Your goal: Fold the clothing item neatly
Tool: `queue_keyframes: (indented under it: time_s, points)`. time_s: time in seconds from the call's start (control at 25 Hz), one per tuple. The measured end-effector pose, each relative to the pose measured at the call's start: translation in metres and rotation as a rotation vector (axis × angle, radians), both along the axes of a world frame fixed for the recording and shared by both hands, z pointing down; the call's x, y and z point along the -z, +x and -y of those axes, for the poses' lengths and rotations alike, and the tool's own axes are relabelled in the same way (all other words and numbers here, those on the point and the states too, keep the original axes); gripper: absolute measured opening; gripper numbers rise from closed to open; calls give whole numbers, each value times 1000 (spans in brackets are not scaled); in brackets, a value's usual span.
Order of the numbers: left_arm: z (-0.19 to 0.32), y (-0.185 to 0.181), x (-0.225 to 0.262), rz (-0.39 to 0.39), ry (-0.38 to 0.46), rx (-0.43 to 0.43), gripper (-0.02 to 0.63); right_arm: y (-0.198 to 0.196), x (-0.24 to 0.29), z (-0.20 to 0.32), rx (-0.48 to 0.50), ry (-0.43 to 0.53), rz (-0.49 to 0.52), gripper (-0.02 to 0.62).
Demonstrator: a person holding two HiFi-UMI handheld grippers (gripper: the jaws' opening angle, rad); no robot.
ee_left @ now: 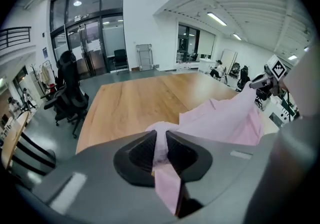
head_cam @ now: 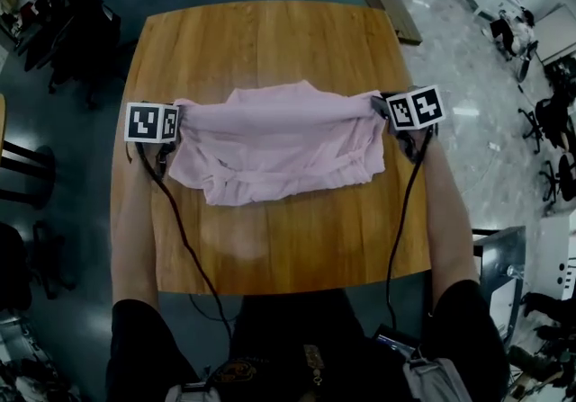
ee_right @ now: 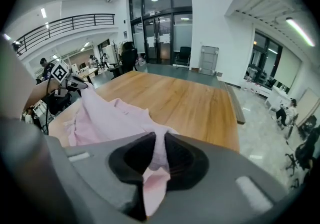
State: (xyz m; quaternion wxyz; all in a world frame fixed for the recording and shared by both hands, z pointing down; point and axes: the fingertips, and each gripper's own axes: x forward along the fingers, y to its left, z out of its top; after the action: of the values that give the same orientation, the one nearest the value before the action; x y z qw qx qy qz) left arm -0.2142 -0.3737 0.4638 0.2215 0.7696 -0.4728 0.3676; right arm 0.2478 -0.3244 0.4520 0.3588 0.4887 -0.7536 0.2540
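Wooden bench (head_cam: 270, 40) fills the middle of an open hall, with the pink garment (head_cam: 279, 144) spread across its centre. Your left tool (ee_left: 160, 150) and right tool (ee_right: 159, 155) each pinch one end of the far edge, jaws nearly closed on fabric. That keeps the edge taut between them, likely ready for a fold. Office chairs (ee_left: 70, 92) stand well apart; only your cables (head_cam: 180, 229) cross the near edge.

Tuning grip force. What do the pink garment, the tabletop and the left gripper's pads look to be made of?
Pink garment: thin, soft fabric, matte, possibly cotton; it creases and drapes loosely.
Tabletop: wood or wood veneer with a smooth satin finish; the grain lines and a faint sheen show.
Left gripper pads: dark, ribbed, matte; likely rubber or plastic, cannot tell which.
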Motion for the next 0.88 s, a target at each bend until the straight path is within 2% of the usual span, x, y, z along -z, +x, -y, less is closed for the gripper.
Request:
queue_keyframes:
  time_s: [0.24,0.36,0.52,0.68,0.88]
  points:
    - [39,3,-59,61,-64,36,77,6,-59,48,8,-69,-7,66]
    - [56,-1,-79,80,-71,75,123,9,-77,73,16,-40,-34,104]
    - [74,-6,-80,59,-20,134,173,21,-78,102,-31,51,-37,167]
    - [82,-11,-60,72,56,154,187,28,-66,118,-54,127,-59,170]
    - [76,-5,-21,93,158,124,186,14,-24,121,-3,265,-67,160]
